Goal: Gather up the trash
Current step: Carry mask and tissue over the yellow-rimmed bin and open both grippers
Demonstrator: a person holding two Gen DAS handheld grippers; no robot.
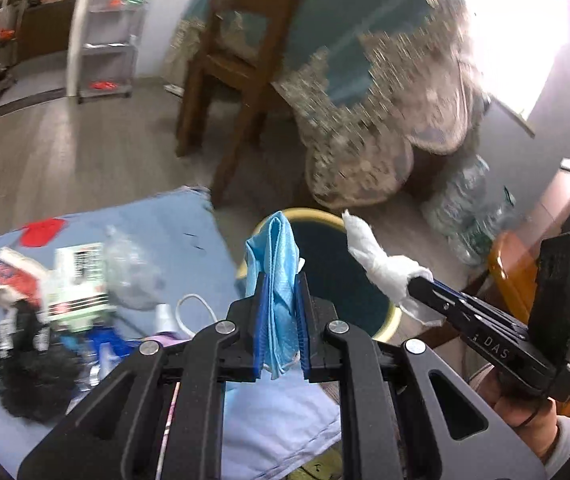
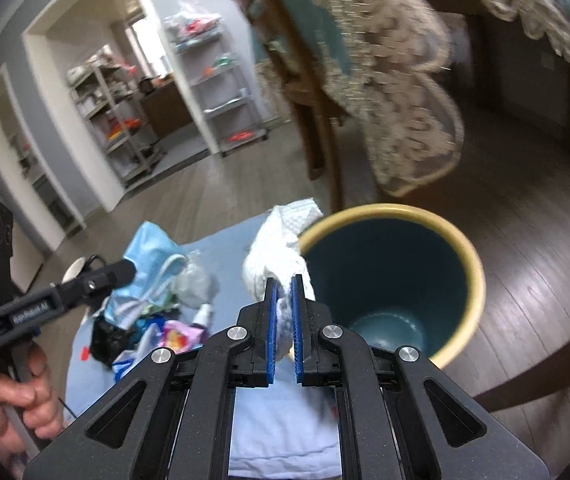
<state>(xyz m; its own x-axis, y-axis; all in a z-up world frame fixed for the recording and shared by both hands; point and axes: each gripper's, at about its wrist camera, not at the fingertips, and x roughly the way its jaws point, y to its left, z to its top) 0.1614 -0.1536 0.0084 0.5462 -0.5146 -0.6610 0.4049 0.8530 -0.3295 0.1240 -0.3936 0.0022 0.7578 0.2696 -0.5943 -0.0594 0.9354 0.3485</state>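
Observation:
My left gripper is shut on a light blue face mask, which stands up between its blue pads. The right gripper is shut on a crumpled white paper towel. In the left wrist view that towel and the right gripper come in from the right. Both loads hang at the near rim of a round bin, yellow-rimmed and dark teal inside. The right wrist view shows the left gripper at the left with the mask, held by a hand.
A pale blue cloth on the floor carries loose items: a white and green carton, a clear plastic bag, a black fluffy thing, a white cable. Beyond the bin stand a wooden chair, a lace-draped table and water bottles.

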